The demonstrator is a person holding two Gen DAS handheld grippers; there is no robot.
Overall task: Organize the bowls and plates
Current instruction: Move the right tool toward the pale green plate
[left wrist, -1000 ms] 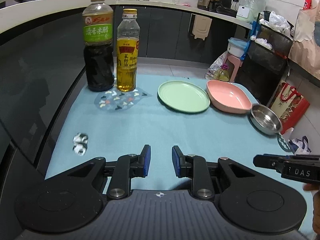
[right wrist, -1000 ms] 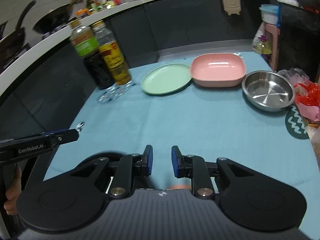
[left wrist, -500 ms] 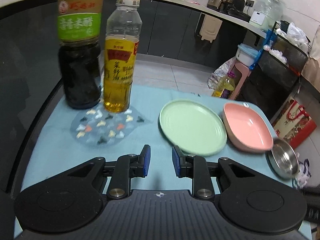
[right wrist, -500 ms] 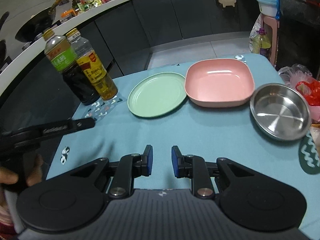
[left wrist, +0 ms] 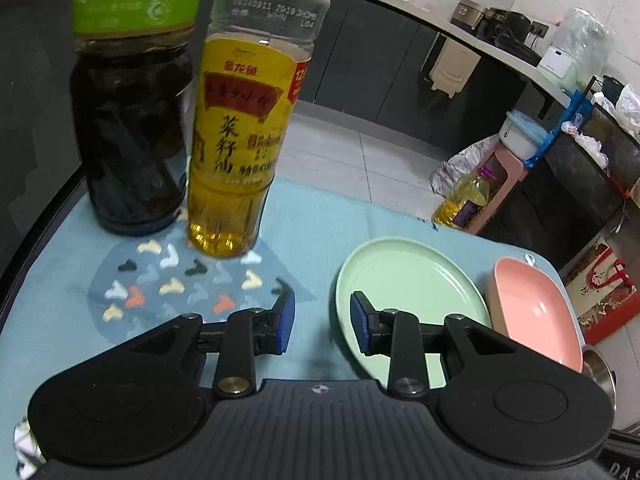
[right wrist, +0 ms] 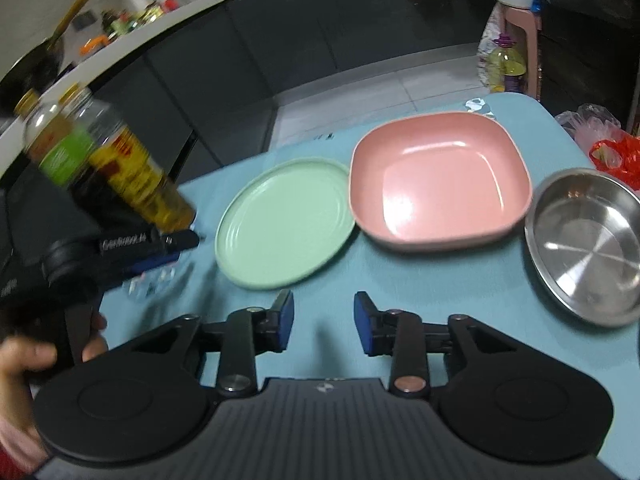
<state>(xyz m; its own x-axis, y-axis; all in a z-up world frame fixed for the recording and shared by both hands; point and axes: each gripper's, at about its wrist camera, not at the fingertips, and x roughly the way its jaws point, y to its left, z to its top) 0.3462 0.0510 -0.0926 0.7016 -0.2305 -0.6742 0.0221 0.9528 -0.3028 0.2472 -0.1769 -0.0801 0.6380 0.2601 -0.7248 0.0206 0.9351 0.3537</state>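
Observation:
A round green plate (right wrist: 285,224), a square pink bowl (right wrist: 439,182) and a steel bowl (right wrist: 588,246) lie in a row on the blue tablecloth (right wrist: 440,280). My right gripper (right wrist: 323,322) hovers just before the green plate's near rim, its jaws opening with nothing between them. My left gripper (left wrist: 322,322) sits at the green plate's (left wrist: 412,288) left rim, jaws opening, only cloth in the gap. Its right finger (left wrist: 362,326) is over the plate. The pink bowl (left wrist: 536,316) lies right of it. The left gripper (right wrist: 176,246) also shows in the right wrist view, held by a hand.
A dark vinegar bottle (left wrist: 128,120) and a yellow oil bottle (left wrist: 240,136) stand on a patterned coaster (left wrist: 168,284) at the table's far left. A person's hand (right wrist: 24,360) grips the left tool. Beyond the table are dark cabinets, a stool and bags (left wrist: 608,292).
Both grippers have moved forward toward the dishes and their jaws have widened. The left one has swung close to the bottles and the green plate's rim.

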